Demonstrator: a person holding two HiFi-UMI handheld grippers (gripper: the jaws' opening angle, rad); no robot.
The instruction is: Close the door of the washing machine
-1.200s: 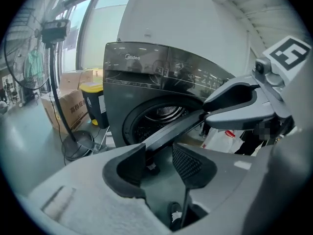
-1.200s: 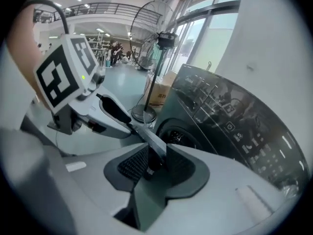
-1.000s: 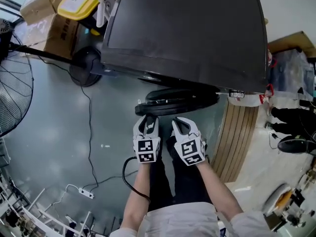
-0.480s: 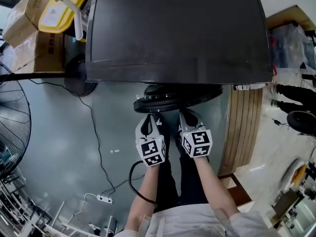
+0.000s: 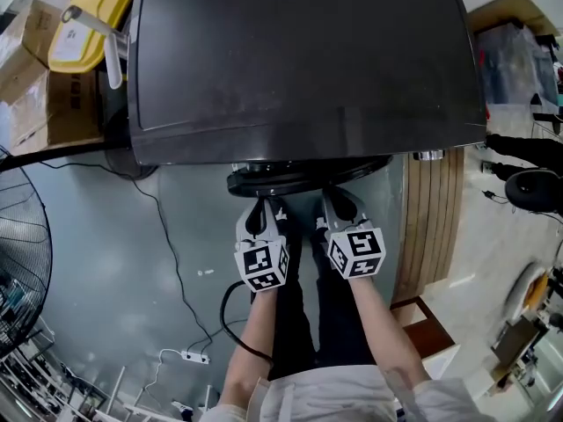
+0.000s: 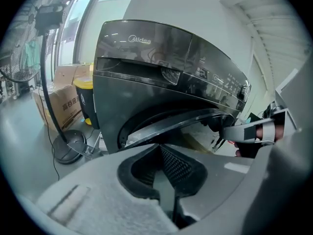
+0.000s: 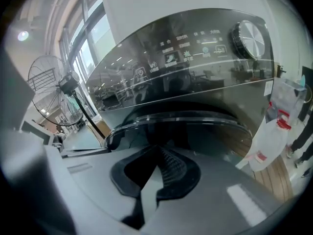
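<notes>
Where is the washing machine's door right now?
In the head view, the door juts out below the washing machine, mid-frame, just ahead of the left claw and right claw.

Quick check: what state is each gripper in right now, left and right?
Left gripper: closed, holding nothing.
Right gripper: closed, holding nothing.

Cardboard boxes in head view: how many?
2. Upper box at the top-left edge, left of the yellow bin; lower box below it, beside the washing machine. Others may be hidden.
</notes>
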